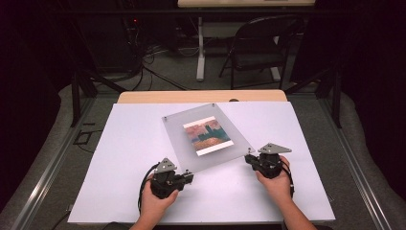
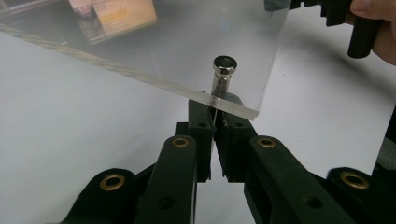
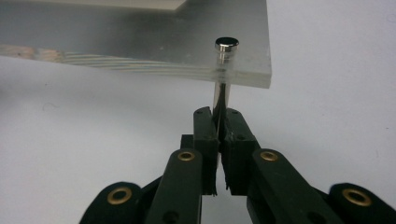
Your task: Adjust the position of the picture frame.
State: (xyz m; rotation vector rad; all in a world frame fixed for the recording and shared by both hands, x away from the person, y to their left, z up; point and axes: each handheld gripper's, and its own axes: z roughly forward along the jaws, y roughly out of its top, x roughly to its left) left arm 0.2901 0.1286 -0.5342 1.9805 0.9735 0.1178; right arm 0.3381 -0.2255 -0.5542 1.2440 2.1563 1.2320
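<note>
A clear acrylic photo frame [image 1: 179, 129] with a colourful picture [image 1: 208, 135] lies skewed on the white tabletop [image 1: 119, 182]. Metal standoff posts sit at its corners. My left gripper [image 1: 190, 178] is at the frame's near left corner. In the left gripper view its jaws [image 2: 215, 109] are shut on the standoff post [image 2: 224, 70] just under the plate's edge [image 2: 140, 77]. My right gripper [image 1: 249, 159] is at the near right corner. Its jaws [image 3: 221, 116] are shut on the post of that corner's standoff [image 3: 227, 45], below the plate [image 3: 140, 46].
The white sheet covers a wooden table whose far edge [image 1: 143, 97] shows. A folding chair [image 1: 261, 48] and a table leg [image 1: 200, 52] stand beyond it. The other hand and its gripper [image 2: 359, 23] appear at the top right of the left gripper view.
</note>
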